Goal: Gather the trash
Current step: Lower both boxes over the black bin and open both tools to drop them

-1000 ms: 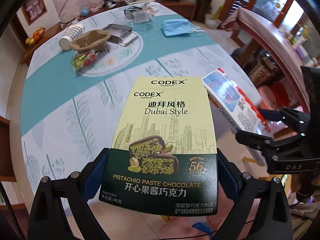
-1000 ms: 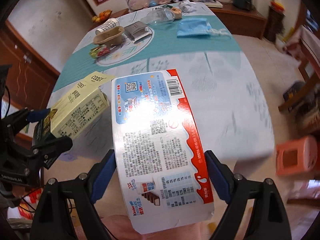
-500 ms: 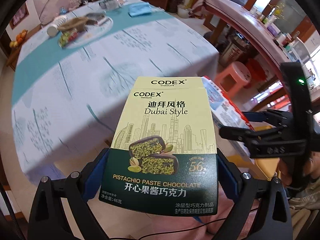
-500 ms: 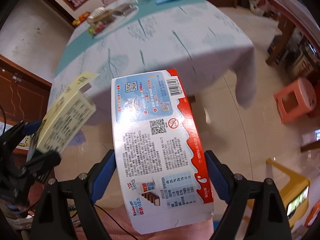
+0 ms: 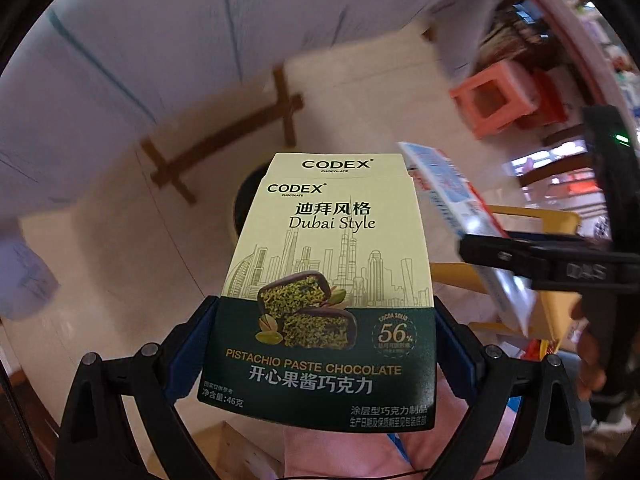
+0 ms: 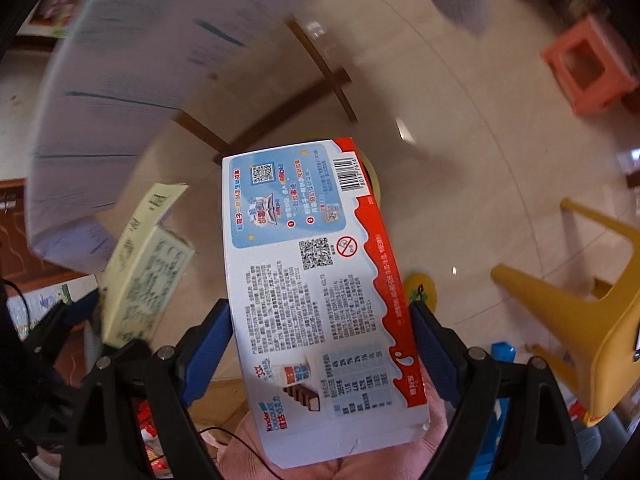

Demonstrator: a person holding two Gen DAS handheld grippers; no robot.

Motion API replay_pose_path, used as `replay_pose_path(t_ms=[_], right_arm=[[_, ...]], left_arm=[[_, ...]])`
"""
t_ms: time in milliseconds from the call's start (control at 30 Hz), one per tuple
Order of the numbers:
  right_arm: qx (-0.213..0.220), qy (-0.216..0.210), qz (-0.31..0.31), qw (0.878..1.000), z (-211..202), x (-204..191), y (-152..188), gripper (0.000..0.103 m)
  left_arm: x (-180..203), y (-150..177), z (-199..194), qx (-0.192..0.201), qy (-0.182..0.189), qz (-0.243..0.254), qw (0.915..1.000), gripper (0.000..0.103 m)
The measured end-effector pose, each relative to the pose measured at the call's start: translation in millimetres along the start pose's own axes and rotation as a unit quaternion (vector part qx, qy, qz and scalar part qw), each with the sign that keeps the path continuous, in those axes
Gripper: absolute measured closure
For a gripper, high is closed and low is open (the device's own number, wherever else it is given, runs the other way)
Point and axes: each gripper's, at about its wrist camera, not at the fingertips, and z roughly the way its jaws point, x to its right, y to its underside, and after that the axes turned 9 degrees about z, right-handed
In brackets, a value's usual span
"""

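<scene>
My left gripper (image 5: 326, 320) is shut on a pale green and dark green Codex chocolate box (image 5: 328, 264), held above the floor. My right gripper (image 6: 322, 332) is shut on a white, blue and red Kinder chocolate box (image 6: 316, 280). Each box shows in the other view: the Kinder box (image 5: 452, 208) to the right of the left gripper, the Codex box (image 6: 144, 268) to the left of the right gripper. A dark round opening (image 5: 246, 208), maybe a bin, shows on the floor behind the Codex box; its rim (image 6: 374, 178) peeks past the Kinder box.
The table with its hanging white cloth (image 5: 160, 40) is above and beyond, with wooden legs (image 5: 224, 136) under it. A pink stool (image 5: 496, 100) and a yellow plastic chair (image 6: 580, 320) stand on the tiled floor to the right.
Both grippers have swung down and away from the tabletop with their boxes. The views now look at the floor under the table. Both grips are unchanged.
</scene>
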Motion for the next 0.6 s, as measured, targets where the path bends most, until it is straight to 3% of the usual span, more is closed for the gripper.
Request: replay_pose_path(t_ms=[300,500,600], right_arm=[[-0.041,-0.001,0.038,0.998,94,31,-34,0.015],[-0.057,0.005,0.042,0.997,130,37,-43,0.015],[-0.06,0.004,0.044,0.997,137,35,-45,0.015]], left_arm=[[-25,-25,126,-0.042,-0.008,-0.038,0.9984,0.006],[-32,-30,161,-0.061,-0.017,-0.046,0.997,0.006],[-31,-26,161,-0.06,-0.033,-0.038,0.9969,0.005]])
